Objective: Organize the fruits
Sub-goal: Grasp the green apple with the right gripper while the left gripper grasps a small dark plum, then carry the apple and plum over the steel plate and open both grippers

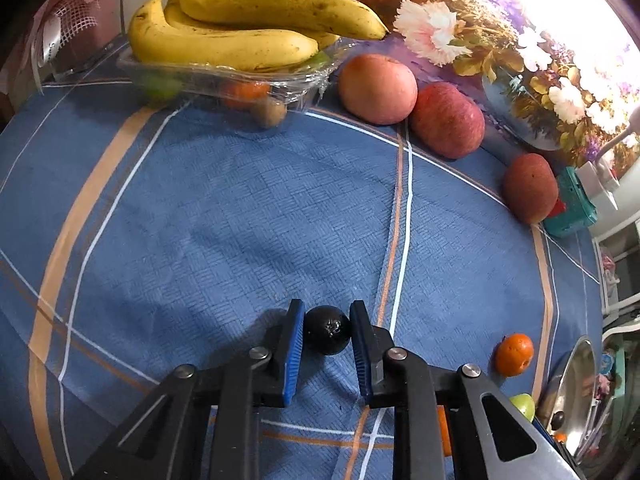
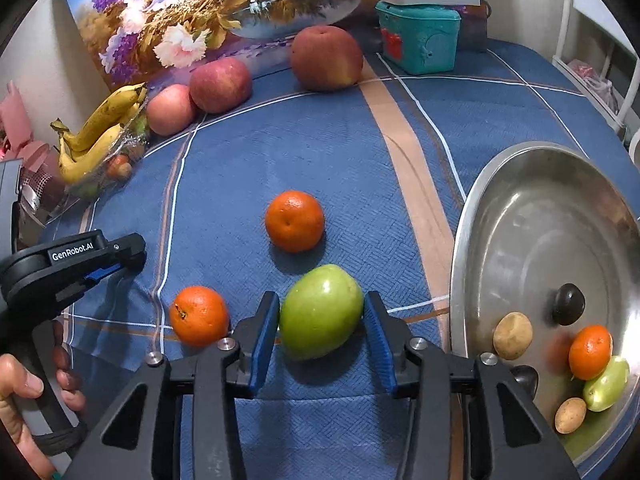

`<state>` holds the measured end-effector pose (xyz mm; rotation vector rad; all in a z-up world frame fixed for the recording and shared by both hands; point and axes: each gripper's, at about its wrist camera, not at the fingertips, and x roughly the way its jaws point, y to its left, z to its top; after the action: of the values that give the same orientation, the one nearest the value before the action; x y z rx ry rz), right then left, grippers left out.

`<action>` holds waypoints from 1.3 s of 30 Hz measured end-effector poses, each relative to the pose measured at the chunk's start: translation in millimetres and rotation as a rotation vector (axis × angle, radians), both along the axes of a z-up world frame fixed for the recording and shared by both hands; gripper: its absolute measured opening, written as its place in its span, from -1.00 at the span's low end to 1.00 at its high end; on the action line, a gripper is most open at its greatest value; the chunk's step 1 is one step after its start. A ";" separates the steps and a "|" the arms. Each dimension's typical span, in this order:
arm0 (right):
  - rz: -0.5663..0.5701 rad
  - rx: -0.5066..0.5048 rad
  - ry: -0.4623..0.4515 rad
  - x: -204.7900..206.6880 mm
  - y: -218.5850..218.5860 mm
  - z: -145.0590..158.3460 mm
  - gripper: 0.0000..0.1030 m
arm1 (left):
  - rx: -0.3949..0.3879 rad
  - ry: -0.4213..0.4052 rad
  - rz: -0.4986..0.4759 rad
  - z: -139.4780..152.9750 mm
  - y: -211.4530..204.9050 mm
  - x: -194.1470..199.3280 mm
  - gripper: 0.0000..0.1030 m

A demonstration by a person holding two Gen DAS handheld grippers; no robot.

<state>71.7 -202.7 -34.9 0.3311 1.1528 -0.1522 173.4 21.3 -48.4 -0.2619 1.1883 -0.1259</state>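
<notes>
My left gripper has its blue pads against both sides of a small dark round fruit low over the blue cloth. My right gripper brackets a green fruit that rests on the cloth; its jaws stand close at each side, with a slight gap on the right. Two oranges lie on the cloth nearby. A steel bowl at the right holds several small fruits. The left gripper also shows at the left edge of the right wrist view.
A clear tray with bananas stands at the back left. Three red apples line the back by a flower painting. A teal box stands at the back right.
</notes>
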 end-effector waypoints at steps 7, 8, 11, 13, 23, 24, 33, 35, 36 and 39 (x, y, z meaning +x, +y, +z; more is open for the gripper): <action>-0.003 0.026 -0.024 -5.7 -1.3 11.3 -0.13 | 0.008 0.021 -0.002 8.3 -4.5 -14.0 -0.52; -0.003 0.025 -0.027 -7.2 -1.4 13.6 -0.13 | 0.007 0.020 -0.005 10.4 -5.5 -15.3 -0.52; -0.002 0.023 -0.036 -13.7 -1.8 19.5 -0.13 | 0.008 0.013 -0.004 18.6 -6.1 -22.9 -0.52; -0.004 0.026 -0.039 -17.5 -1.7 23.1 -0.13 | 0.010 0.007 -0.005 24.4 -5.4 -29.1 -0.52; -0.043 0.066 -0.052 -41.5 -6.6 41.2 -0.13 | 0.024 -0.030 -0.061 48.9 -23.9 -67.0 -0.52; -0.047 0.068 -0.052 -44.1 -7.0 42.9 -0.13 | 0.032 -0.038 -0.073 51.0 -28.9 -70.8 -0.52; -0.087 0.097 -0.064 -63.7 -19.5 53.9 -0.13 | 0.048 -0.076 -0.145 65.4 -58.4 -96.4 -0.52; -0.098 0.102 -0.070 -68.4 -23.9 56.2 -0.13 | 0.045 -0.080 -0.161 66.9 -64.7 -100.7 -0.52; -0.108 0.105 -0.074 -71.1 -27.2 57.6 -0.13 | 0.045 -0.081 -0.169 67.2 -67.1 -103.0 -0.52; -0.140 0.118 -0.081 -76.2 -38.6 59.5 -0.13 | 0.050 -0.074 -0.190 64.7 -76.8 -105.6 -0.52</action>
<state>-4.5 -241.3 24.7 0.5185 1.0602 -0.1923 67.8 -55.6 16.3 -0.0993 1.1401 -0.2698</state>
